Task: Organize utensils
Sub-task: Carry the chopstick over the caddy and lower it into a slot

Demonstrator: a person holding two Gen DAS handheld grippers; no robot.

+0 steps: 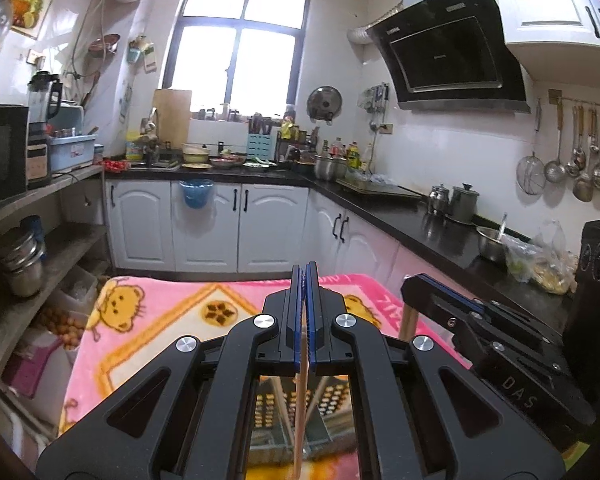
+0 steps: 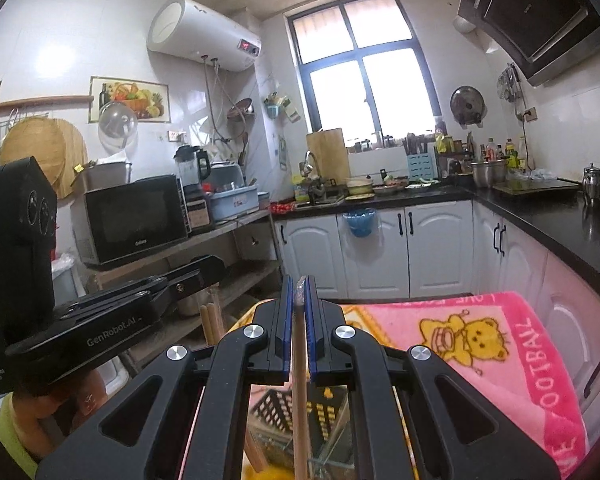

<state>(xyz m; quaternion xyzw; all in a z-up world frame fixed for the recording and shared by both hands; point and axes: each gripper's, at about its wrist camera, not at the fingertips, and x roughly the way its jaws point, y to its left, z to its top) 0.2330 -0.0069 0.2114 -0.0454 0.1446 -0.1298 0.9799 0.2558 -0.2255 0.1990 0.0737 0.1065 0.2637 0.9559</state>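
My left gripper (image 1: 305,270) is shut on a thin wooden chopstick (image 1: 300,412) that hangs down between the jaws toward a perforated utensil holder (image 1: 332,400) below. My right gripper (image 2: 299,282) is shut on another wooden chopstick (image 2: 299,400), its plastic-wrapped tip (image 2: 300,290) showing between the blue pads; it too hangs down over the dark perforated holder (image 2: 276,412). The right gripper shows in the left wrist view (image 1: 440,292) on the right. The left gripper shows in the right wrist view (image 2: 204,270) on the left, with chopstick ends (image 2: 210,320) under it.
A pink cartoon-bear blanket (image 1: 160,320) covers the table below both grippers. White cabinets (image 1: 208,228) and a black counter (image 1: 400,216) with pots stand ahead and right. Shelves with a microwave (image 2: 136,216) stand on the left.
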